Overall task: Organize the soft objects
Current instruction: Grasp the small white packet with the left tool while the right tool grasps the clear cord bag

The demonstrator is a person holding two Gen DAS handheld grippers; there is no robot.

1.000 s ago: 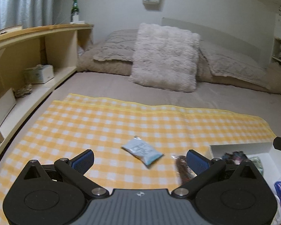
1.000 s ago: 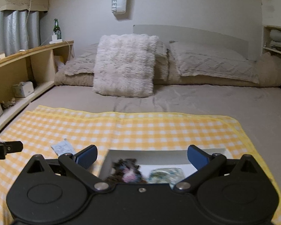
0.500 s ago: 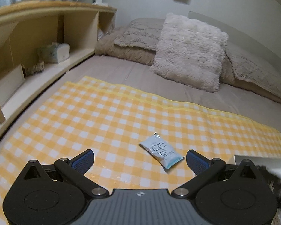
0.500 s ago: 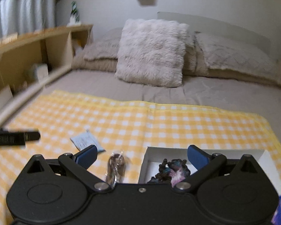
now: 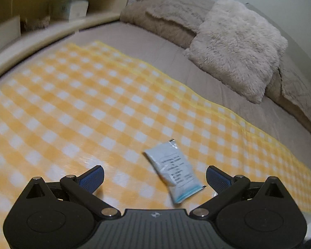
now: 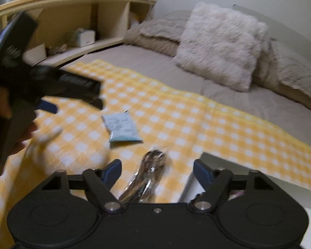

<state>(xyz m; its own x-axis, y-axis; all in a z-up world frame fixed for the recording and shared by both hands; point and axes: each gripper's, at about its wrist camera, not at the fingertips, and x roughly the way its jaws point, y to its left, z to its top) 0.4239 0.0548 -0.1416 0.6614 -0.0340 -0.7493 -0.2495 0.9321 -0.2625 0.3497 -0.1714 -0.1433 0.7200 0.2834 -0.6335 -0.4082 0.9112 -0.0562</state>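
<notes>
Two grippers, both spread wide and holding nothing: the left gripper [image 5: 155, 176] fills the bottom of its frame, the right gripper [image 6: 157, 169] likewise. At lower right of the right view, a white box [image 6: 193, 178] shows only its edge, contents hidden. Between the right fingers lies a crinkly clear packet [image 6: 149, 172] of brown stuff. Just beyond, mid-frame, a flat pale-blue sachet [image 5: 173, 172] rests on the yellow checked cloth [image 5: 93, 103]; it sits nearer the left fingers than half a second ago. A shaggy cushion [image 5: 238, 47] stands upper right.
</notes>
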